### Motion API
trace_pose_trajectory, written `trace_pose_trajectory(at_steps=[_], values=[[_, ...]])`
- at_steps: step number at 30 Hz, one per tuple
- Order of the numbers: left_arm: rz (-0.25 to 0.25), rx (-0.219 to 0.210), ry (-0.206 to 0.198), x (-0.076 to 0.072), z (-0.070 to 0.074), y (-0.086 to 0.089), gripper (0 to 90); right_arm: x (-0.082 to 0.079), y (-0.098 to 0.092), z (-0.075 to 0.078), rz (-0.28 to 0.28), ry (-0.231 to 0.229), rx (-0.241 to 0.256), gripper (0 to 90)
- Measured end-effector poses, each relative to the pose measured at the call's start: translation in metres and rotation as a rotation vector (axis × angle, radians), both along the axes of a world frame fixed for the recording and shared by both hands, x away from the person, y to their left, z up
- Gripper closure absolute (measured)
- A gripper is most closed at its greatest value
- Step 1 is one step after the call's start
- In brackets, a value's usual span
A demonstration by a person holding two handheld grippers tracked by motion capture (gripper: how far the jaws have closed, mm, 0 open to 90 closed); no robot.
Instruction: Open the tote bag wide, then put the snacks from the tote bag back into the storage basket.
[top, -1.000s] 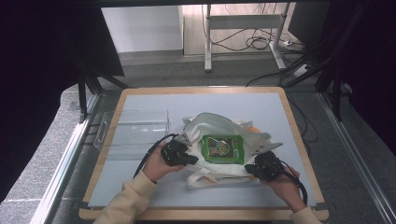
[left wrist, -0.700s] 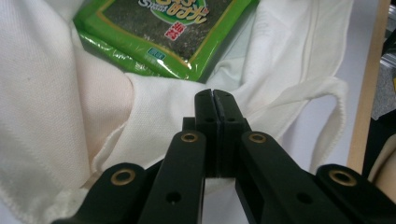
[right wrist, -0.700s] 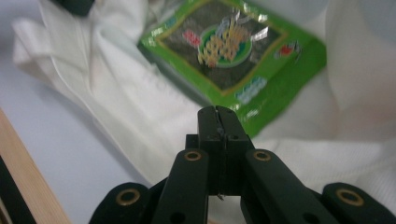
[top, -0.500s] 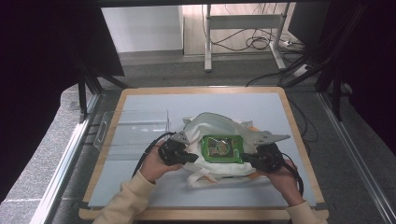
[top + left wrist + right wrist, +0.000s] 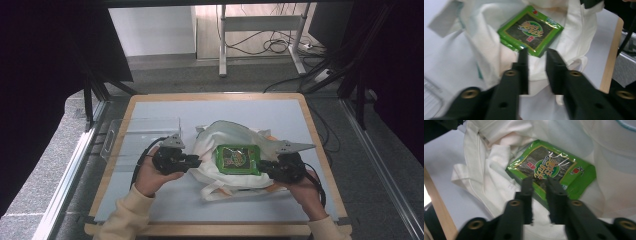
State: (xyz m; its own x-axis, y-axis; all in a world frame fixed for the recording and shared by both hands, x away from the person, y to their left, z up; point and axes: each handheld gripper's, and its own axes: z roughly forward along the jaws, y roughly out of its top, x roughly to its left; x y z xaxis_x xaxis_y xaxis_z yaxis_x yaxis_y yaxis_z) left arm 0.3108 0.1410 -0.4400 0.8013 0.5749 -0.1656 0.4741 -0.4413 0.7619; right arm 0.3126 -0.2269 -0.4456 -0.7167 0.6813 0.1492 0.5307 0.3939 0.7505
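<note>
A green seaweed packet [image 5: 238,159] lies flat on a crumpled white cloth bag [image 5: 225,135] in the middle of the table. My left gripper [image 5: 197,161] is at the bag's left side and points right at the packet. In the left gripper view the jaws [image 5: 537,53] stand apart, their tips at the near corner of the packet [image 5: 531,30]. My right gripper [image 5: 264,167] comes in from the right. In the right gripper view its jaws [image 5: 538,180], a narrow gap between them, straddle the near edge of the packet [image 5: 554,170] above the bag [image 5: 499,170].
A clear plastic tray [image 5: 140,135] sits on the pale mat left of the bag. The wooden table rim [image 5: 320,150] runs close behind the right hand. The bag's handles [image 5: 220,192] trail toward the front edge.
The right gripper has moved left and forward from the front right of the mat up to the packet. The left gripper has edged slightly closer to the bag.
</note>
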Motion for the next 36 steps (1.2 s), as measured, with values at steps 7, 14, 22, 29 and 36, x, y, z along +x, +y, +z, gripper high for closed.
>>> trace_pose_trajectory(at_steps=[7,14,22,29,36], values=[[0.023,0.021,-0.001,-0.001,-0.003,0.005,47.0,0.0,0.01,0.006,-0.045,-0.013,-0.007,40.0],[0.043,0.03,-0.005,0.001,-0.003,0.005,39.3,0.005,0.015,0.005,-0.104,-0.032,-0.023,29.4],[0.04,0.035,0.006,0.002,-0.005,0.005,37.8,0.01,0.025,0.002,-0.127,0.027,-0.05,25.3],[0.06,0.024,-0.006,0.001,-0.001,0.008,37.3,0.018,0.033,-0.003,-0.168,0.069,-0.07,25.3],[0.043,0.034,0.008,0.003,-0.004,0.006,36.8,0.031,0.038,-0.009,-0.232,0.111,-0.085,26.6]])
